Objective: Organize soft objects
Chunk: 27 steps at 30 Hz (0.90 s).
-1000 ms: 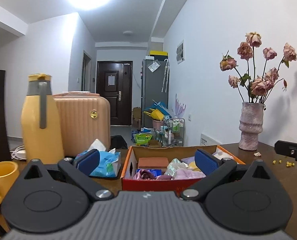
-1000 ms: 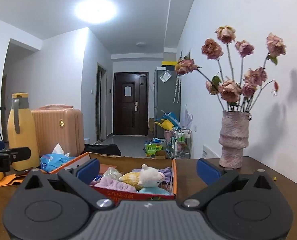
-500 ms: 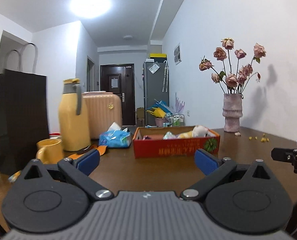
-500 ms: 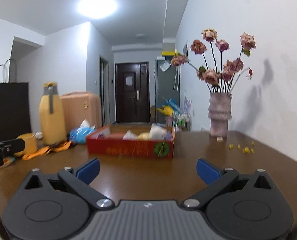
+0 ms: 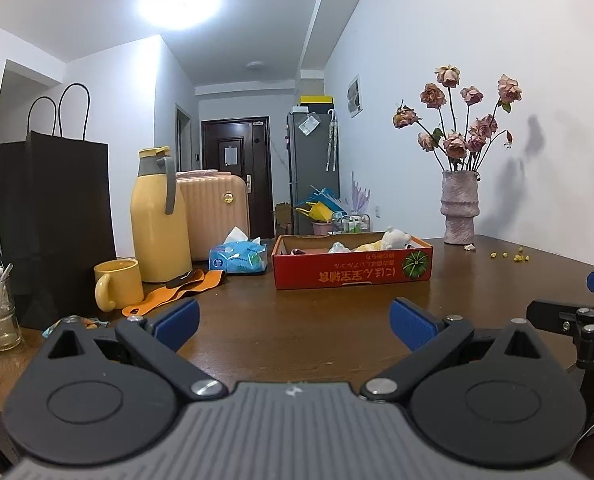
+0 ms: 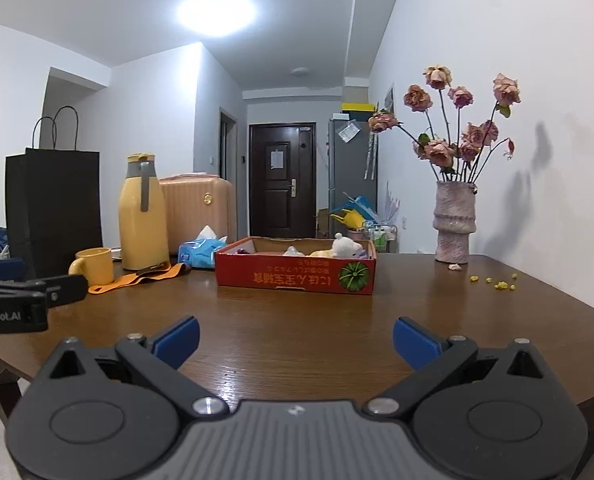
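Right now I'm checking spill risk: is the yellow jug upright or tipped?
Upright. The jug stands on its base on the table, lid on top, beside the mug.

The left hand-held gripper (image 5: 293, 322) was held level and low, its blue-padded fingers (image 5: 175, 319) spread wide with nothing between them. The right hand-held gripper (image 6: 295, 340) sat the same way — jaws wide apart, empty, pointing forward. Each showed at the edge of the other's view — side by side, apart.
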Each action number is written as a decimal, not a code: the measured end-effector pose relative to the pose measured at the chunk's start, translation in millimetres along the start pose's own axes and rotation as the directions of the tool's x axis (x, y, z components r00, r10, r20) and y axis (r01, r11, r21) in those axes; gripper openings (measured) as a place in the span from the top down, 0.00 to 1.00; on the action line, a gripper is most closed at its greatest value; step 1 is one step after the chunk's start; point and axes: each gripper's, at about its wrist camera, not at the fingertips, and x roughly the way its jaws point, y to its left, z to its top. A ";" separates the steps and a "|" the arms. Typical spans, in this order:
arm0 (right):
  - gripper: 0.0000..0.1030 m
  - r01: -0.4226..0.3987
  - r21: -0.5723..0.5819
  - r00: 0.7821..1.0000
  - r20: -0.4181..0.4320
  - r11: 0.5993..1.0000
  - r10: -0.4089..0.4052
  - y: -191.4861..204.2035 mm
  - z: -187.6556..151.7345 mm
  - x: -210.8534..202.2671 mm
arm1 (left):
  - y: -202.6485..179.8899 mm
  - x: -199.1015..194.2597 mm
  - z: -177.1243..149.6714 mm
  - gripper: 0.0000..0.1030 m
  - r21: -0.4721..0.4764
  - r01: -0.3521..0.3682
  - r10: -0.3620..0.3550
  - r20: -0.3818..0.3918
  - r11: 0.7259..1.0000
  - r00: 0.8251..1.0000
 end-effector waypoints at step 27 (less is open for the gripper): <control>0.00 0.007 -0.005 1.000 0.019 1.000 -0.007 3.5 0.2 0.9 | 2.6 -1.4 0.8 0.00 -0.014 -0.015 0.015 0.006 1.000 1.000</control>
